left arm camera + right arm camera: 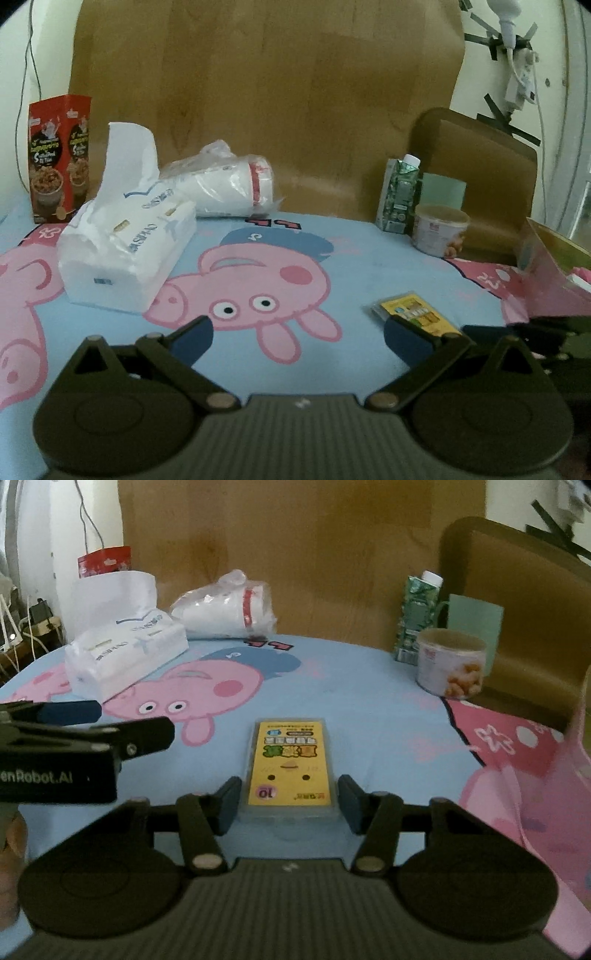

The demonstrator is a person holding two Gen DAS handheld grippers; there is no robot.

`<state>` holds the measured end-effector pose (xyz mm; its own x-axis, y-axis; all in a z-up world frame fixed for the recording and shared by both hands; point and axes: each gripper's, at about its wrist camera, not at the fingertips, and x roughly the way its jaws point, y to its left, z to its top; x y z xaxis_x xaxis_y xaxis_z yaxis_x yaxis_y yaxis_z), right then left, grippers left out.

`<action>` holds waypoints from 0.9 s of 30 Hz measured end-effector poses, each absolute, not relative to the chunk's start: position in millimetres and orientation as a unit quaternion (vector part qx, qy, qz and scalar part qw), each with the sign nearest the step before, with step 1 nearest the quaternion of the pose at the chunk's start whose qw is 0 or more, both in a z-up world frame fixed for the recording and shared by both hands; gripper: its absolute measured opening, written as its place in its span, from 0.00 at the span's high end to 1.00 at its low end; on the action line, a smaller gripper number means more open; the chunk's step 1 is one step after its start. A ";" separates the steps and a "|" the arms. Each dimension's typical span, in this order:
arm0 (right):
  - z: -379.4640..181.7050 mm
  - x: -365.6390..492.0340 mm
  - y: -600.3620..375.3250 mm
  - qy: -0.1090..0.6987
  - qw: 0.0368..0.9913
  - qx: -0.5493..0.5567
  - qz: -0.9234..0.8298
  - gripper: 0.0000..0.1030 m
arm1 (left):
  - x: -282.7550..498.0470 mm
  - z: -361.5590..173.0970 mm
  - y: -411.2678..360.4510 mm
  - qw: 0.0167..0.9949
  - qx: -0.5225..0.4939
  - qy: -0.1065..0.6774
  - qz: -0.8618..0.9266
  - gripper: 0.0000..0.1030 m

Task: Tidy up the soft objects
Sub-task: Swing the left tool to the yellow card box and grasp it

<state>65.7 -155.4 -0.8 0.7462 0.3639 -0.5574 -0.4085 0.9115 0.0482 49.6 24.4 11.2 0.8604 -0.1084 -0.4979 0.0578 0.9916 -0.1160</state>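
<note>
Right wrist view is showing right hand-held gripper (287, 805) spread open, straddling one yellow tissue pack (291, 766); left hand-held gripper (297, 332) is gaping empty, one tissue brick (125, 251) and one cup sleeve (229, 184) lying beyond.

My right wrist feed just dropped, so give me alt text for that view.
The right gripper is open, its fingers either side of a yellow tissue packet on the cartoon-pig tablecloth. The left gripper reaches in from the left.
</note>
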 end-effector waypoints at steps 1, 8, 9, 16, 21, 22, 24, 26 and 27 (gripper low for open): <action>-1.0 59.7 -158.7 0.289 0.934 -0.037 0.204 0.43 | 50.2 10.9 25.2 0.962 -0.051 0.264 -0.048 0.01; -5.4 0.4 -189.7 0.286 0.936 0.035 0.203 0.43 | 51.8 8.8 26.6 0.917 -0.124 0.342 -0.163 0.08; -6.5 -6.7 -194.5 0.285 0.935 0.051 0.204 0.43 | 49.3 11.6 24.0 0.909 -0.131 0.349 -0.186 0.09; -11.7 -16.8 -213.8 0.280 0.926 0.134 0.214 0.43 | 52.2 16.6 -20.1 0.859 -0.131 0.411 -0.275 0.56; -12.7 -26.4 -225.8 0.257 0.934 0.132 0.210 0.43 | 53.0 15.9 -53.2 0.857 -0.112 0.414 -0.285 0.63; -10.4 -28.8 -230.5 0.245 0.939 0.129 0.205 0.43 | 52.4 21.7 -61.1 0.859 -0.106 0.406 -0.292 0.63; -2.5 -33.2 -244.2 0.216 0.949 0.130 0.189 0.43 | 55.1 36.6 -81.2 0.863 -0.092 0.389 -0.311 0.63; 7.7 -36.9 -259.5 0.181 0.963 0.119 0.161 0.43 | 58.2 51.6 -108.9 0.862 -0.072 0.372 -0.336 0.63; 11.4 -38.4 -266.7 0.166 0.969 0.111 0.145 0.43 | 59.7 58.5 -122.3 0.862 -0.062 0.366 -0.347 0.63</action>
